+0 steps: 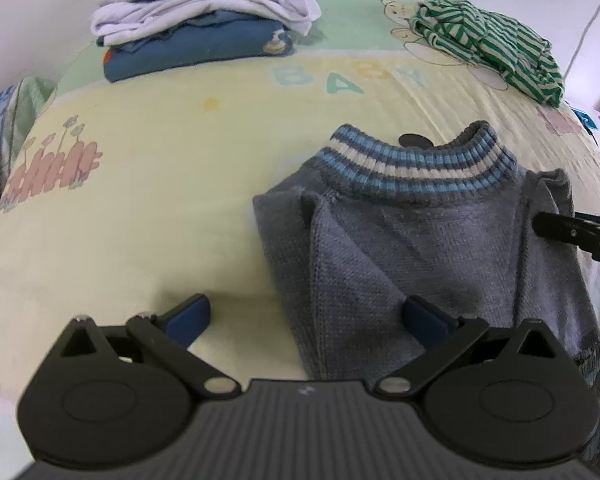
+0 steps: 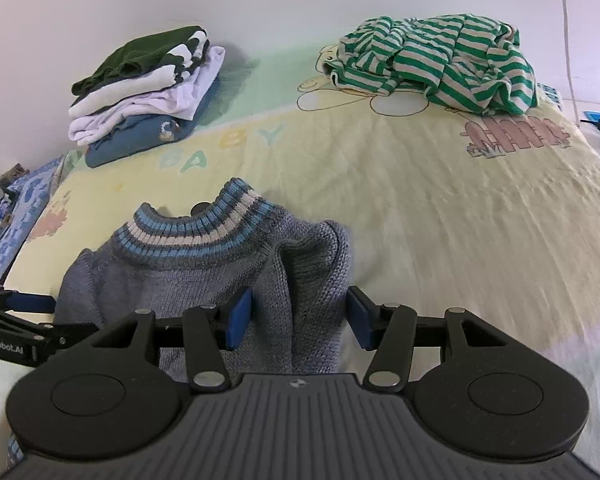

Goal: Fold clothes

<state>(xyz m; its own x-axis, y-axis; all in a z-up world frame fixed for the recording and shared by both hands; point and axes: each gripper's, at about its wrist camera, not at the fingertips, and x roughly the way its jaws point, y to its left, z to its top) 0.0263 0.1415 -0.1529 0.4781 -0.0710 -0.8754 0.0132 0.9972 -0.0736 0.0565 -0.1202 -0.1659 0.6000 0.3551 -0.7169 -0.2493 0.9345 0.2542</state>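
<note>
Where the blanket (image 2: 420, 208) reads "BABY" (pastel letters), sweater (image 2: 204, 272) lies.

A grey knit sweater (image 2: 204, 280) with a blue-and-white striped collar lies flat, both sides folded inward, on the yellow baby-print blanket (image 2: 440, 220).

1. We class this as a home bedroom, likely a child's: a soft quilted pale yellow and green bedspread (image 2: 440, 208) printed with "BABY" lettering, teddy bears and pink fences.
2. We note a folded stack of small garments (image 2: 148, 92) near the plain white wall (image 2: 280, 0).
3. We list a crumpled green-and-cream striped garment (image 2: 440, 64) and a grey knitted child's sweater with blue-striped collar (image 2: 204, 264) lying on the bed.
</note>
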